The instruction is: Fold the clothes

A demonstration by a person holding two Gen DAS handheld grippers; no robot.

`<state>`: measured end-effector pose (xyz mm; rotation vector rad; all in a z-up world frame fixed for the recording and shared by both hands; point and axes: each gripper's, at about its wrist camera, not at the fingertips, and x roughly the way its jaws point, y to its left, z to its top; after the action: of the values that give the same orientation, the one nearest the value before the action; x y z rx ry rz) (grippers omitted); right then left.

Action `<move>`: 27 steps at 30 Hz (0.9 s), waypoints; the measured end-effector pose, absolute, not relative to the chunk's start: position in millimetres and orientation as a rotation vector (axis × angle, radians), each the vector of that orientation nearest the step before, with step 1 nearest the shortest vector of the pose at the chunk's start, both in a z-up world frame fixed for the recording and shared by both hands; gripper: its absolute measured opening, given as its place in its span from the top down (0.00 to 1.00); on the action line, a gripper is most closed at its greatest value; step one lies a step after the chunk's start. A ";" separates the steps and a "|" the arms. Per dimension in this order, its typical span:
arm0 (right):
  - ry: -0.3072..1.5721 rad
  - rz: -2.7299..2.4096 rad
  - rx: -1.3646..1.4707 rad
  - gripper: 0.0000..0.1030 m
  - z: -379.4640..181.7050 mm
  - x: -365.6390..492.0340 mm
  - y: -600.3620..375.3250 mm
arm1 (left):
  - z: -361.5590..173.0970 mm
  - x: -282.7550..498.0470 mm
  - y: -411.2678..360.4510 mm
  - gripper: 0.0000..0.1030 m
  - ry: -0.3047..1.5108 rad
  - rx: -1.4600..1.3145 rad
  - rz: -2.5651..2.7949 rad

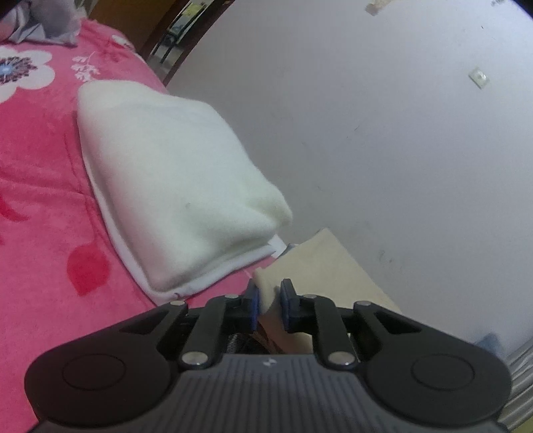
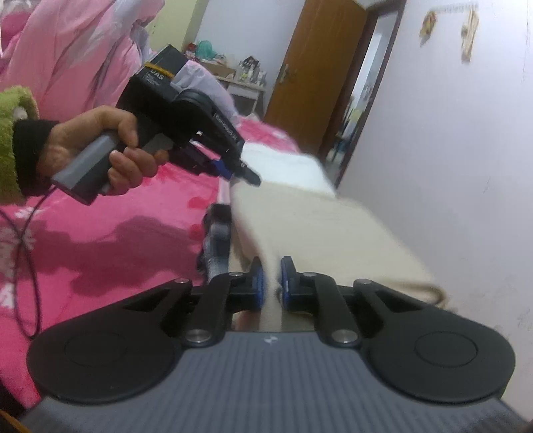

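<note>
A cream garment (image 2: 319, 226) is stretched in the air between both grippers, beside the bed's edge. My left gripper (image 1: 268, 301) is shut on one end of it (image 1: 319, 263). My right gripper (image 2: 271, 283) is shut on the other end, with cloth pinched between its blue pads (image 2: 258, 283). The right wrist view also shows the left gripper (image 2: 240, 171), held by a hand (image 2: 110, 150), gripping the far end of the cream cloth. A folded white garment (image 1: 173, 186) lies on the pink bed (image 1: 43, 206) near its edge, seen again as the white garment (image 2: 286, 166).
The pink floral blanket (image 2: 116, 233) covers the bed. A white wall (image 1: 383, 126) runs close along the right. A wooden door (image 2: 313, 66) stands open at the back. Pink bedding (image 2: 73, 50) is piled at the left, and a grey cloth (image 1: 43, 23) lies at the far corner.
</note>
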<state>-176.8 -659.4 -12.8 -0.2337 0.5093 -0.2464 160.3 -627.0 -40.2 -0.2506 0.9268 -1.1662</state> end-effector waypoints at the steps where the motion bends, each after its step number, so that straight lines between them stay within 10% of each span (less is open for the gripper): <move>1: 0.509 -0.250 -0.269 0.90 -17.4 -170.2 -653.9 | -41.1 158.7 -626.9 0.79 0.912 -0.234 -1.155; 4: 0.466 -0.260 -0.290 0.81 -15.2 -167.7 -648.7 | -35.7 152.7 -616.1 0.57 0.847 -0.208 -1.125; 11: 0.259 -0.273 -0.127 0.60 30.9 -205.5 -666.2 | 8.3 100.9 -577.2 0.45 0.477 -0.081 -1.209; 27: 0.245 -0.504 0.281 0.64 0.9 -152.2 -790.1 | -29.0 29.7 -612.3 0.41 0.449 0.253 -1.353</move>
<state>-152.2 -790.1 0.9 0.2813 0.2445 -0.5037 29.7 -612.3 -29.0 0.2527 0.4485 -1.3531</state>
